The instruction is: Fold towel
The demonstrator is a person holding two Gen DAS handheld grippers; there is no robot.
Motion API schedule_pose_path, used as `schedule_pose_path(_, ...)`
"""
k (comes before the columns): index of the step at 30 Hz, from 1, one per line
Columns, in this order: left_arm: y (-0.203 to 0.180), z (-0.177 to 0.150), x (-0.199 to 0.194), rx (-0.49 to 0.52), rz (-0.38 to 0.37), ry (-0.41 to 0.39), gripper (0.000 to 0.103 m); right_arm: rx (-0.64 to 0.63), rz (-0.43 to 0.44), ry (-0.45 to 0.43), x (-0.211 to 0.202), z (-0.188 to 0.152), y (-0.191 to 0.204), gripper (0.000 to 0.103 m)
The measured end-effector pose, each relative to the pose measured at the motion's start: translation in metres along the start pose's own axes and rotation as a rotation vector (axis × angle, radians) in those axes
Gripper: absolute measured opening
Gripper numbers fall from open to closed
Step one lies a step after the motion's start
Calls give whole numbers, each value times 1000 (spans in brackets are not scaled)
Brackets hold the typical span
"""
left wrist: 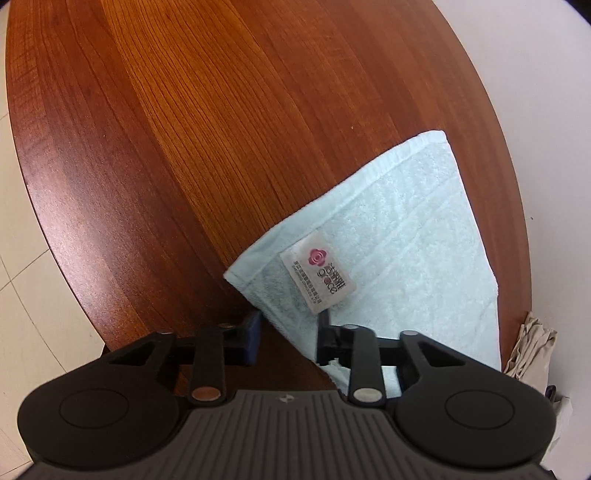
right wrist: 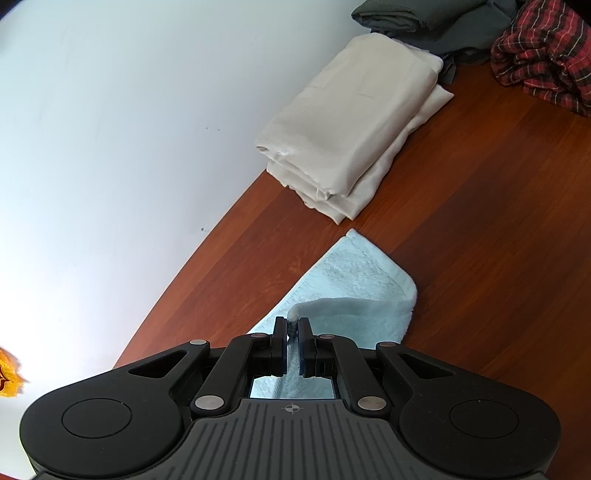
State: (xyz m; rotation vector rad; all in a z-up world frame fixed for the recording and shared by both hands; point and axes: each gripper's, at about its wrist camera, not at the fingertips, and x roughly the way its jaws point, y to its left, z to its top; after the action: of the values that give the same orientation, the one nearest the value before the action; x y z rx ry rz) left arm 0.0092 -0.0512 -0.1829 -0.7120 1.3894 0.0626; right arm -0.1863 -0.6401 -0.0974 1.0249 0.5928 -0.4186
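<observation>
A pale blue towel lies flat on the brown wooden table, with a white label showing a pink flower near its hemmed edge. My left gripper is open, its fingers straddling the towel's near side just below the label. In the right wrist view the same towel has one corner lifted and curled over. My right gripper is shut on that raised towel edge.
A folded beige cloth stack sits just beyond the towel by the table's edge. Dark grey fabric and a red plaid garment lie at the far right. A white wall borders the table. Beige cloth shows beside the towel.
</observation>
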Motion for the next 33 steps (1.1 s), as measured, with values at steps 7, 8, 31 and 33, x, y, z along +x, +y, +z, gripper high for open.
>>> schedule_pose_path(7, -7, 3, -12, 15, 7, -106, 4, 8, -12, -7, -8, 2, -7, 8)
schedule_pose_path(8, -11, 4, -15, 36, 14, -122, 4, 11, -14, -8, -9, 1, -9, 8)
schedule_pose_path(31, -49, 24, -35, 625, 28, -188, 10, 236, -57, -91, -92, -93, -55, 8)
schedule_pose_path(33, -55, 19, -28, 734, 12, -174, 22, 202, -36, -104, -97, -91, -45, 8)
